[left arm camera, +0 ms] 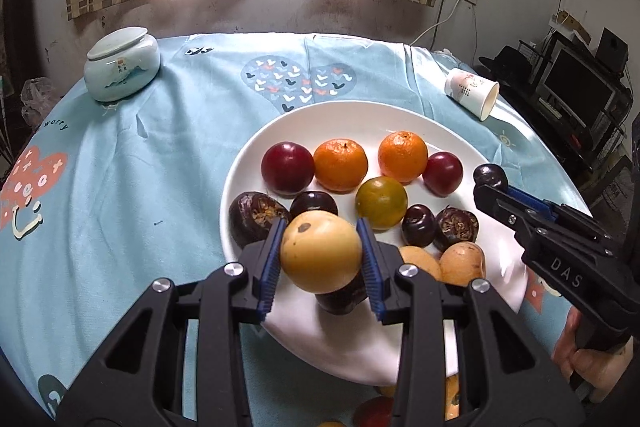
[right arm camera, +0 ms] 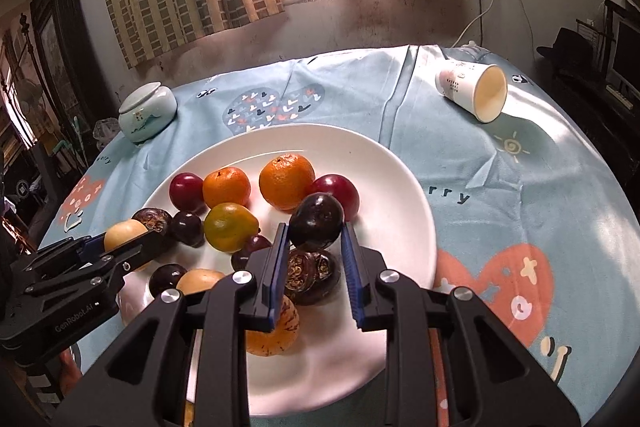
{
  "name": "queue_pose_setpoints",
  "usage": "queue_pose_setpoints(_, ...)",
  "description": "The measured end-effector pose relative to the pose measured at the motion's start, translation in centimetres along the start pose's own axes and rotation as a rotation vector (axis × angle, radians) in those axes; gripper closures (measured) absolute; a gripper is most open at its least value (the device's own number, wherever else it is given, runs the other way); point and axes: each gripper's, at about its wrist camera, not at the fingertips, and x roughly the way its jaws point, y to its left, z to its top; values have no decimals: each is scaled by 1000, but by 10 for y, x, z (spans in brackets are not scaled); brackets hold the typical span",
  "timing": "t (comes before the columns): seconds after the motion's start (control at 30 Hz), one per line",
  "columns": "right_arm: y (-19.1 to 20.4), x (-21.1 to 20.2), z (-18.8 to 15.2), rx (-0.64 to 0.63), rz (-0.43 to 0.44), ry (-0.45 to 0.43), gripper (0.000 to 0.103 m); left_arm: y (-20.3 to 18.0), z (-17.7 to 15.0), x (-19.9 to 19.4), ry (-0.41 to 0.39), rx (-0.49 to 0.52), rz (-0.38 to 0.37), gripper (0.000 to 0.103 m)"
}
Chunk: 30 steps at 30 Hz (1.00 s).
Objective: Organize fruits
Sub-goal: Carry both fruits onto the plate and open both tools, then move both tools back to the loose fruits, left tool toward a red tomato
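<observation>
A white plate holds several fruits: two oranges, red plums, a green-orange citrus and dark purple fruits. My left gripper is shut on a round yellow fruit, held above the plate's near-left part. My right gripper is shut on a dark purple fruit, lifted over the plate's middle. In the left wrist view the right gripper comes in from the right with that dark fruit. In the right wrist view the left gripper shows at the left with the yellow fruit.
A pale lidded ceramic jar stands at the table's far left. A paper cup lies on its side at the far right. A light-blue printed cloth covers the table. More fruit lies off the plate by the near edge.
</observation>
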Motion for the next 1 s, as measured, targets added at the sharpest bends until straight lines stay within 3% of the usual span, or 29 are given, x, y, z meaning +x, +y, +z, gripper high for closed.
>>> queue_pose_setpoints(0.27,0,10,-3,2,-12,20,76,-5,0,-7,-37,17,25,42)
queue_pose_setpoints(0.4,-2,12,-4,6,-17,48,76,-8,0,-10,-50,28,39,35)
queue_pose_setpoints(0.47,-2,12,-4,9,-14,54,76,-6,1,-12,-58,19,40,25)
queue_pose_setpoints(0.63,-4,9,-2,13,-15,48,74,4,3,-16,-70,-24,39,18)
queue_pose_setpoints(0.67,-5,8,-1,14,-20,44,56,6,3,-17,-69,-33,38,18)
queue_pose_setpoints(0.7,-5,4,-1,16,-37,31,27,8,3,-17,-68,-41,35,18)
queue_pose_setpoints(0.73,-5,0,-1,18,-42,2,20,10,3,-17,-66,-47,31,17)
queue_pose_setpoints(0.9,-7,-27,9,35,-35,-96,18,10,4,-20,-71,-48,36,17)
queue_pose_setpoints(1.0,-4,-59,20,63,16,-182,17,10,6,-26,-85,-47,35,16)
